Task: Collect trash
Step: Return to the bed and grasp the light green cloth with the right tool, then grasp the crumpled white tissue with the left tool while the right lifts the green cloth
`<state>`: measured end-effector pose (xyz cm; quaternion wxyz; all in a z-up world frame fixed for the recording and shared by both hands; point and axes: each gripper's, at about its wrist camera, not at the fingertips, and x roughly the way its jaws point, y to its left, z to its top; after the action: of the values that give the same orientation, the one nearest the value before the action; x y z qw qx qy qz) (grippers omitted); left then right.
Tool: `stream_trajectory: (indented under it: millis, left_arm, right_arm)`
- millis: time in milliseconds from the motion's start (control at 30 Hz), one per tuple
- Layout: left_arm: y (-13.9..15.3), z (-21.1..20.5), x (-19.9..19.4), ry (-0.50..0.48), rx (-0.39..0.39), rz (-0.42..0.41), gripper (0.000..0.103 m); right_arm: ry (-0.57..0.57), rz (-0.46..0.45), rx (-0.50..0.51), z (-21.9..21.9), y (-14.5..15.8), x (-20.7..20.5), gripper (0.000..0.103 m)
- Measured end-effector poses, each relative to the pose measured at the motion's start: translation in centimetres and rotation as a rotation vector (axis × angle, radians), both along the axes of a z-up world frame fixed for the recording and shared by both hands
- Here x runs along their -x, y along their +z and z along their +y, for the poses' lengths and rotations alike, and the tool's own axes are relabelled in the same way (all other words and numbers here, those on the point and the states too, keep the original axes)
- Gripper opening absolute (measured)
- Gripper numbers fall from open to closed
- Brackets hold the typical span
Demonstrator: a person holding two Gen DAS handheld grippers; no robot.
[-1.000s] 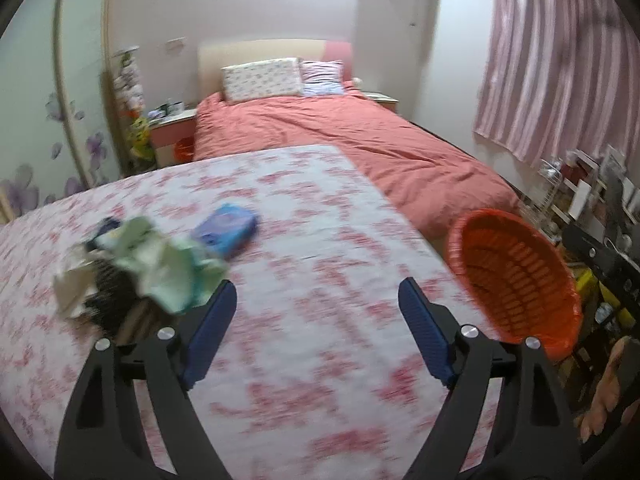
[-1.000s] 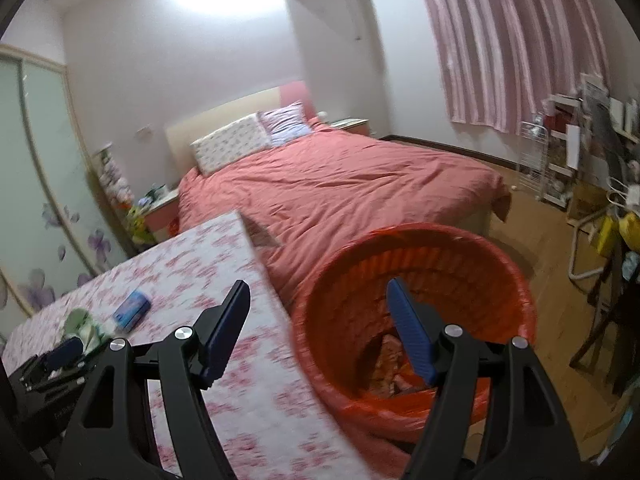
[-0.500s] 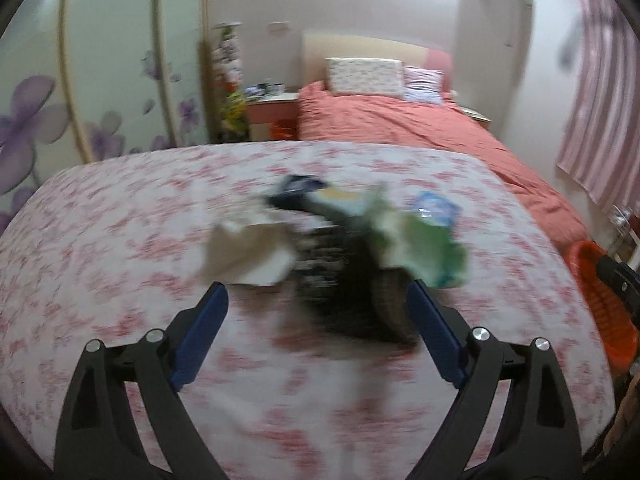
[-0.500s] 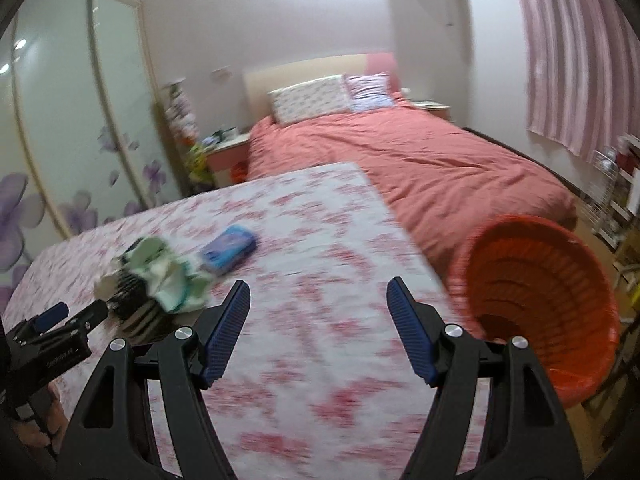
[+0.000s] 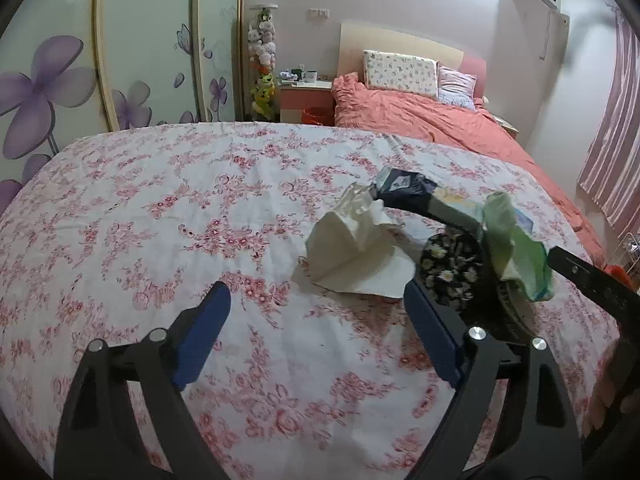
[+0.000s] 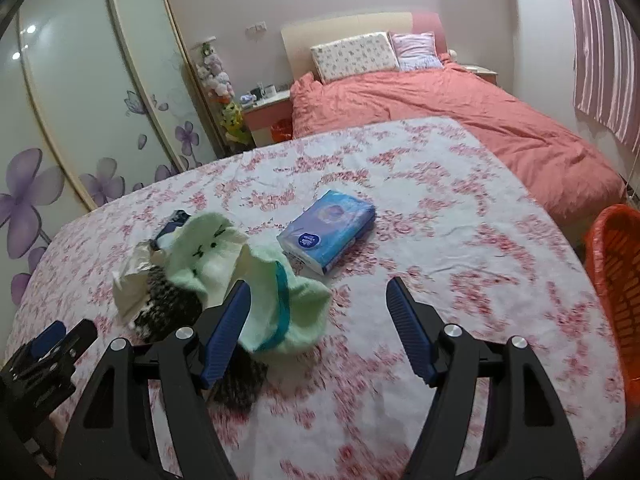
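Observation:
A heap of items lies on the floral-clothed table (image 5: pixel 160 208): a crumpled white tissue (image 5: pixel 352 248), a dark wrapper (image 5: pixel 404 190), a black daisy-print cloth (image 5: pixel 452 268) and a pale green cloth (image 5: pixel 516 252). My left gripper (image 5: pixel 316 332) is open and empty, just in front of and left of the tissue. In the right wrist view, my right gripper (image 6: pixel 318 324) is open and empty above the table, its left finger over the green cloth (image 6: pixel 240 264). A blue tissue pack (image 6: pixel 328 236) lies beyond it. The orange basket (image 6: pixel 616 280) stands at the table's right edge.
A bed with a salmon cover (image 6: pixel 460 120) lies beyond the table. A nightstand (image 5: pixel 306 98) with cups and a wardrobe with purple flower doors (image 5: pixel 80 80) stand at the back left. Pink curtains (image 5: pixel 616 152) hang on the right.
Both grippers have swung left, away from the orange basket and toward the heap on the table. The left gripper now sits close in front of the tissue. Both stay open.

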<state>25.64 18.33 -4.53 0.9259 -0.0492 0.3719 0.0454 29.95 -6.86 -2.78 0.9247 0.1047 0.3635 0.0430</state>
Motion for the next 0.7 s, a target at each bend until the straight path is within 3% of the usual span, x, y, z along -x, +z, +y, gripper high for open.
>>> stream_trajectory:
  millis: [100, 300, 533, 700]
  left_arm:
    - [-0.5, 0.4, -0.5, 0.001, 0.007, 0.012, 0.083]
    - [-1.2, 0.7, -1.5, -0.003, 0.023, 0.020, 0.082]
    - [-1.5, 0.3, -2.9, -0.013, 0.045, 0.028, 0.082]
    - [-1.7, -0.1, -4.0, -0.013, 0.038, 0.035, 0.082]
  right_arm:
    - [0.011, 0.017, 0.013, 0.6, -0.4, -0.6, 0.061]
    - [0.049, 0.028, 0.032, 1.1, -0.9, -0.3, 0.013]
    - [-0.003, -0.047, 0.005, -1.5, 0.4, 1.5, 0.009]
    - [-0.165, -0.084, 0.028, -5.5, 0.9, 2.7, 0.009]
